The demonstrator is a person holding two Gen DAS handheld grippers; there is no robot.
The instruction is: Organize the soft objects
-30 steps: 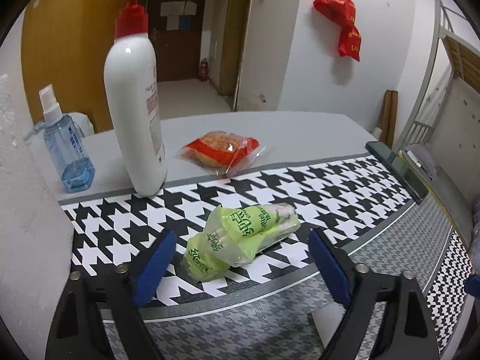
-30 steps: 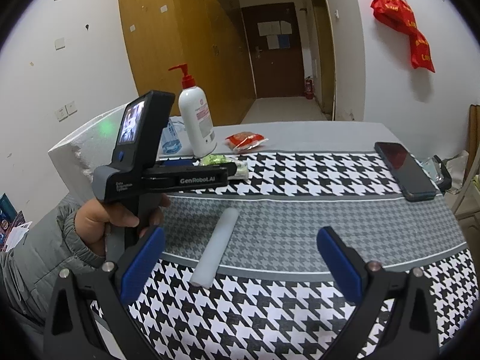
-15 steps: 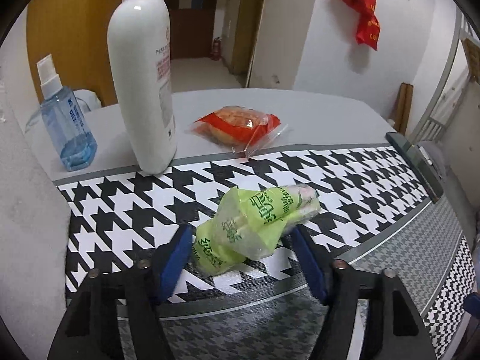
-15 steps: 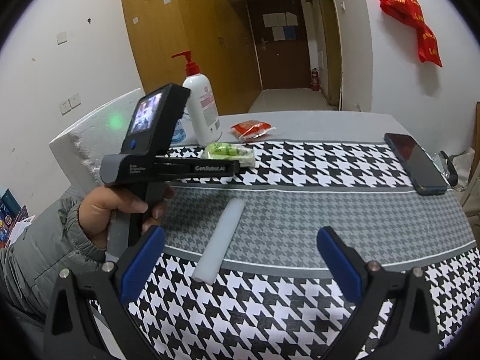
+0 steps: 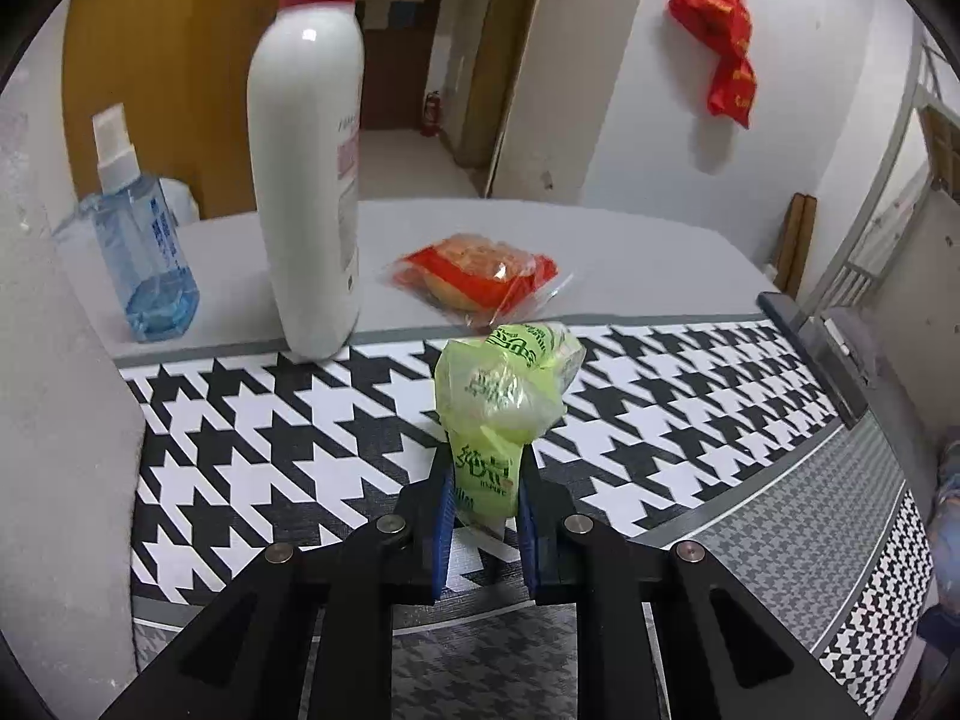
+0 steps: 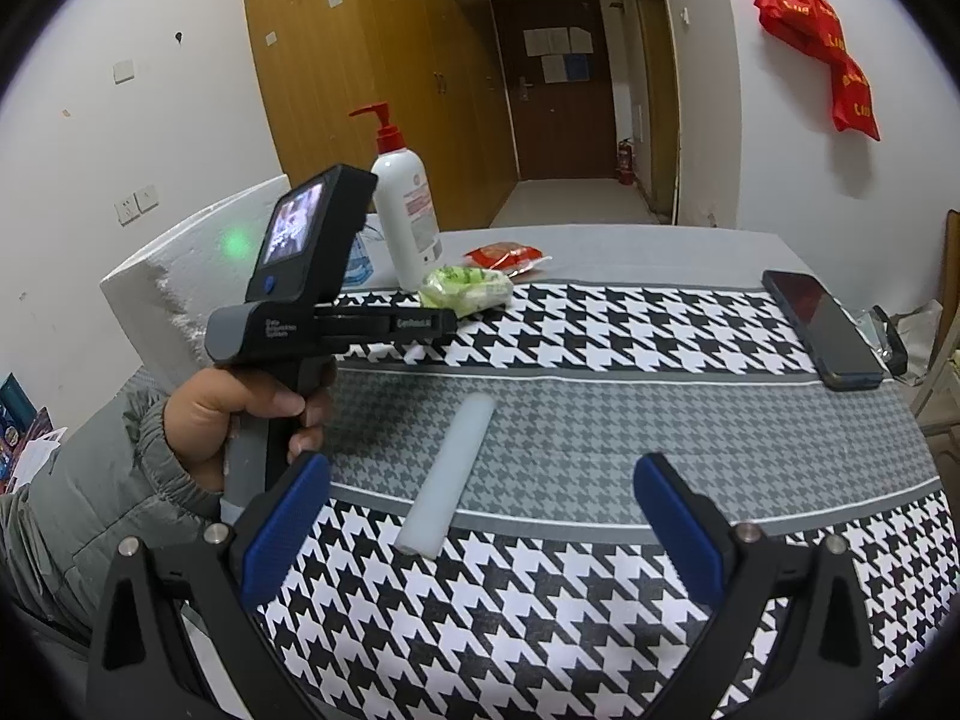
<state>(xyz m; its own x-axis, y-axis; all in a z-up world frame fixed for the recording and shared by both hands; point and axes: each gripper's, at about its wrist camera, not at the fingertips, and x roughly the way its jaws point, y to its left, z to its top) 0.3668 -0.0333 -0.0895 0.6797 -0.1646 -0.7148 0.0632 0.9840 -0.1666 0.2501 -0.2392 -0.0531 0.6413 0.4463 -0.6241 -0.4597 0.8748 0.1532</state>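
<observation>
My left gripper (image 5: 483, 495) is shut on the near end of a soft green plastic packet (image 5: 501, 396), which stands up from the houndstooth cloth. The same packet (image 6: 467, 288) shows in the right wrist view beyond the left gripper's black body (image 6: 336, 324). A red-wrapped bun packet (image 5: 480, 273) lies on the grey table behind it, and also shows in the right wrist view (image 6: 507, 256). My right gripper (image 6: 480, 519) is open and empty, low over the near cloth, with a white foam cylinder (image 6: 450, 474) lying ahead of its left finger.
A tall white pump bottle (image 5: 306, 180) and a blue spray bottle (image 5: 144, 240) stand left of the packets. A white foam block (image 6: 180, 294) lines the table's left side. A black phone (image 6: 822, 327) lies at the right edge of the cloth.
My left gripper moved forward and closed on the green packet, squeezing its near end and tipping it upright. My right gripper stayed open and nearly still.
</observation>
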